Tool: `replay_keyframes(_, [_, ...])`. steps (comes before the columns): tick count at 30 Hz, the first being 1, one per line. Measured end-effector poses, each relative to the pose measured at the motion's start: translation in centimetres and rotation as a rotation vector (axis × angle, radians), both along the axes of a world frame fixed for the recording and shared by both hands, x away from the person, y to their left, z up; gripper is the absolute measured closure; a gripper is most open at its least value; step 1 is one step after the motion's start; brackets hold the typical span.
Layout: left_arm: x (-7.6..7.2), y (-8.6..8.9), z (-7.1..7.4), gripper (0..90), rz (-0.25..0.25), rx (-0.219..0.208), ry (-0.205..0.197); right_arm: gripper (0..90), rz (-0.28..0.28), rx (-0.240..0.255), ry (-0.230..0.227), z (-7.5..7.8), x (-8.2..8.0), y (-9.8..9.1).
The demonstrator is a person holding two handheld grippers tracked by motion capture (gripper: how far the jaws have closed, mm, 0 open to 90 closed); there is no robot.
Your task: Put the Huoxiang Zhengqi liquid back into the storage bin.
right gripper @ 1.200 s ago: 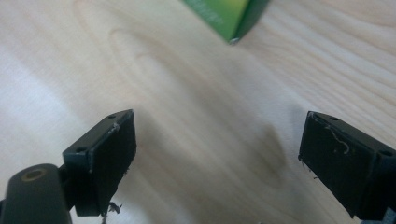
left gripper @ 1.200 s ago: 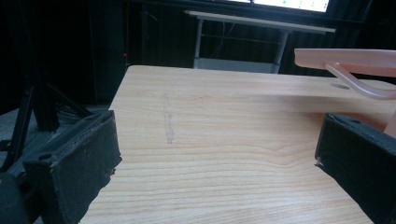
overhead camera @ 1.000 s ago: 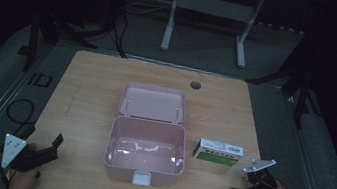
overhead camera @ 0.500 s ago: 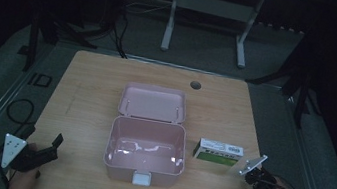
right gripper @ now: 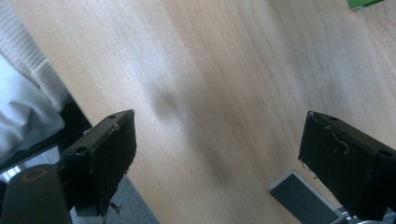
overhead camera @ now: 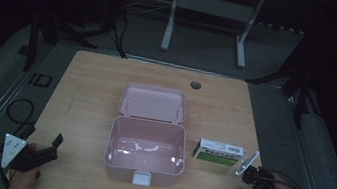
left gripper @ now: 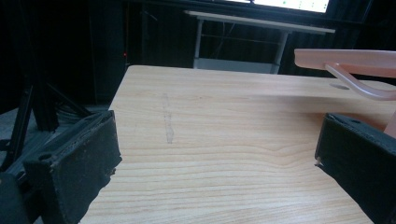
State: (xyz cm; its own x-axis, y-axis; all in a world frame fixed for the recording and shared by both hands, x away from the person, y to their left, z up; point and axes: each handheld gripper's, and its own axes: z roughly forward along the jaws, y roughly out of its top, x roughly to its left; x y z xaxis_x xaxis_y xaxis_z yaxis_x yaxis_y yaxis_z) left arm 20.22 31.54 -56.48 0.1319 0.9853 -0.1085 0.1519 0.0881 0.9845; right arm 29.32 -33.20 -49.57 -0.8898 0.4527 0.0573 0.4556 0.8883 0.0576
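An open pink box (overhead camera: 146, 148) stands in the middle of the wooden table (overhead camera: 91, 93), its lid (overhead camera: 153, 102) laid back behind it. The inside looks empty. A small white and green carton (overhead camera: 218, 152) lies just right of the box. My left gripper (overhead camera: 44, 136) rests at the table's near left corner, jaws wide open on nothing. In the left gripper view (left gripper: 217, 140) the pink lid (left gripper: 345, 58) and its handle (left gripper: 362, 88) show at upper right. My right gripper (overhead camera: 246, 188) is near the front right corner, just near of the carton, and is open (right gripper: 217, 140) over bare wood.
A round cable hole (overhead camera: 195, 85) sits at the table's far edge. Beyond it stands a metal desk frame (overhead camera: 207, 24). Cables (overhead camera: 17, 112) lie on the floor to the left. The table's near edge and a person's pale clothing (right gripper: 23, 107) show in the right gripper view.
The right gripper has shifted a little left and toward the near edge while turning in the hand. The left gripper, box and carton have stayed put.
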Motion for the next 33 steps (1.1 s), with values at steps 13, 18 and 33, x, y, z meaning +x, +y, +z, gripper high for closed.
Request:
replay_keyframes(13, [0.0, 0.0, 0.0, 0.3, 0.0, 0.001, 0.0, 13.6, 0.073, -0.08, 0.088, 1.1, -0.3, 0.5])
replay_keyframes(18, [0.0, 0.0, 0.0, 0.3, -0.001, 0.002, 0.001, 14.6, 0.102, -0.146, 0.131, 1.1, -0.3, 1.0])
replay_keyframes(33, [0.0, 0.0, 0.0, 0.3, -0.002, 0.002, 0.001, 13.3, 0.23, -0.108, 0.116, 4.0, -0.4, 3.0])
